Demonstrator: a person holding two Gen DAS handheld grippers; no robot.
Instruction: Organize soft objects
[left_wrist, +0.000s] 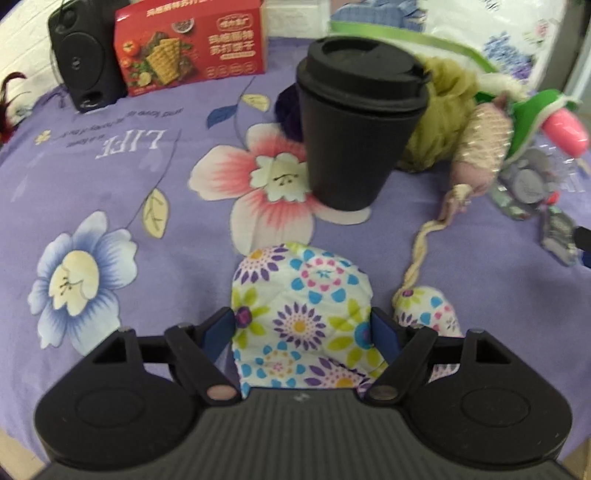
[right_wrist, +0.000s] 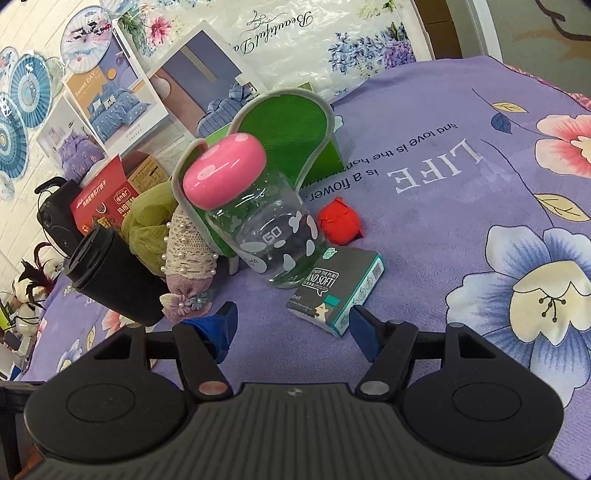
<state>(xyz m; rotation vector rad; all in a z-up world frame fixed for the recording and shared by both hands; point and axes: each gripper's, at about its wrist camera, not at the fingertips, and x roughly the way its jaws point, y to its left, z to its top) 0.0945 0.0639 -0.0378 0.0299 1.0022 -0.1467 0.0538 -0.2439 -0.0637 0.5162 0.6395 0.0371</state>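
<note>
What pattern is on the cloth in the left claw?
Colourful flowers on white; the floral cloth shows best in the left wrist view.

A table under a purple flowered cloth (left_wrist: 110, 177) carries everything. In the left wrist view a black lidded cup (left_wrist: 354, 122) stands at centre, a red cracker box (left_wrist: 190, 46) and black speaker (left_wrist: 83, 59) at 11 o'clock, a green mesh puff (left_wrist: 443, 110) and a lace-covered pouch (left_wrist: 480, 147) at 2 o'clock. In the right wrist view, a tissue pack (right_wrist: 340, 291) lies just beside a pink-capped clear bottle (right_wrist: 266, 229), a red ball (right_wrist: 340, 221) at 1 o'clock
</note>
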